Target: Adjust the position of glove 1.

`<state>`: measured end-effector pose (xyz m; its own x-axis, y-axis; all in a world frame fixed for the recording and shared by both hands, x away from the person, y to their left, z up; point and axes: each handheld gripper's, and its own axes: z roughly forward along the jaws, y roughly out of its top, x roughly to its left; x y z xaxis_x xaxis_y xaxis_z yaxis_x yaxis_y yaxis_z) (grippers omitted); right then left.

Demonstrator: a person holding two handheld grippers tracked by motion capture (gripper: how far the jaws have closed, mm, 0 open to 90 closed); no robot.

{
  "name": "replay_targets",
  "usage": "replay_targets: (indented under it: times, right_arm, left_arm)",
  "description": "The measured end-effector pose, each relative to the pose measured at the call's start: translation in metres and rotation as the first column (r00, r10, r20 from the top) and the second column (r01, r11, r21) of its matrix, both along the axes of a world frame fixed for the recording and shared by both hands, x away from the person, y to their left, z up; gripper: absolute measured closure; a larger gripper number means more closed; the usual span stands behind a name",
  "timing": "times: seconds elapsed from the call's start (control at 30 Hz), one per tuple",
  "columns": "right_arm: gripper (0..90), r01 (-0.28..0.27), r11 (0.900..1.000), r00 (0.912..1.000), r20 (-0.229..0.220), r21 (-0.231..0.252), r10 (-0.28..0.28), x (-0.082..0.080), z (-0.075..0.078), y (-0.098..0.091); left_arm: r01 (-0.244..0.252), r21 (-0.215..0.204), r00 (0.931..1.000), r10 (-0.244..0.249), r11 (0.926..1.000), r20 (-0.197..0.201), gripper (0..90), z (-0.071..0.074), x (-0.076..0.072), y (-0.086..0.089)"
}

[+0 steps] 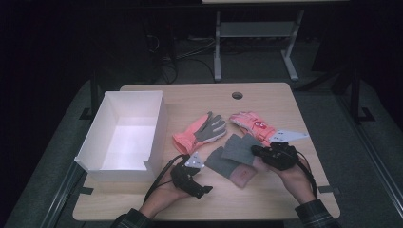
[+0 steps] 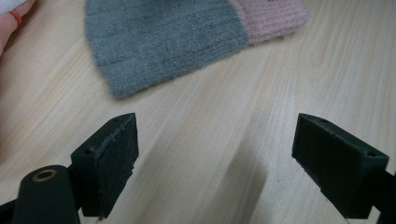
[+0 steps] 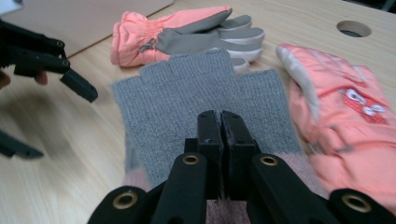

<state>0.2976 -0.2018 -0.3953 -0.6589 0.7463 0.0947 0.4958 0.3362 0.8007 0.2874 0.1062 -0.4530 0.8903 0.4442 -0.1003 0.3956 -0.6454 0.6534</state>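
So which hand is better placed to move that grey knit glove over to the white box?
Probably the right: the right gripper is shut on the grey knit glove. The left gripper is open over bare table, though nearer the white box.

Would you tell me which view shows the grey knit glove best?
The right gripper view: the grey knit glove spreads out ahead of the shut right tongs gripping it. The high view shows it small; the left gripper view shows another knit glove.
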Motion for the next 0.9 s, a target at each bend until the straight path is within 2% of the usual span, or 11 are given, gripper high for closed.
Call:
replay_targets:
  times: [0.1,0.13,0.3,0.67,0.73,0.8,0.83,0.87,0.9]
  right_arm:
    - [87.2,0.011,0.9999,0.9999,0.001,-0.005,-0.011,0.003,-0.002,0.009]
    - [87.2,0.008,1.0000,1.0000,-0.002,-0.006,-0.008,0.005,-0.005,0.018]
    - [87.1,0.003,0.9999,0.9999,-0.014,-0.016,-0.004,0.008,-0.014,0.039]
    - [86.2,-0.011,0.9973,0.9966,-0.082,-0.072,0.006,0.009,-0.036,0.058]
    - [83.3,-0.014,0.9969,0.9948,-0.101,-0.078,0.006,0.010,-0.040,0.060]
    - [75.8,-0.028,0.9963,0.9954,-0.094,-0.082,0.020,0.010,-0.042,0.060]
    - [75.8,-0.028,0.9963,0.9954,-0.094,-0.082,0.020,0.010,-0.042,0.060]
    - [70.6,-0.025,0.9972,0.9967,-0.078,-0.070,0.020,0.010,-0.040,0.057]
    - [69.6,-0.025,0.9972,0.9973,-0.070,-0.071,0.020,0.010,-0.039,0.055]
  left_arm:
    - [0.003,0.001,1.0000,-0.003,1.0000,0.002,14.1,0.000,0.000,0.001]
    - [0.001,0.002,1.0000,-0.001,1.0000,0.002,14.1,0.001,0.000,0.002]
    - [0.004,0.004,0.9999,-0.004,1.0000,0.010,14.1,0.002,0.001,0.003]
    - [0.022,0.025,0.9997,-0.022,0.9994,0.008,14.1,0.001,0.002,0.003]
    - [0.020,0.026,0.9998,-0.020,0.9995,0.005,14.1,0.001,0.001,0.003]
    - [0.019,0.026,0.9998,-0.020,0.9995,0.003,14.1,0.001,0.001,0.003]
    - [0.019,0.026,0.9998,-0.020,0.9995,0.003,14.1,0.001,0.001,0.003]
    - [0.019,0.026,0.9998,-0.019,0.9995,0.003,14.1,0.001,0.001,0.003]
    - [0.020,0.027,0.9998,-0.021,0.9994,0.002,14.1,0.001,0.001,0.003]
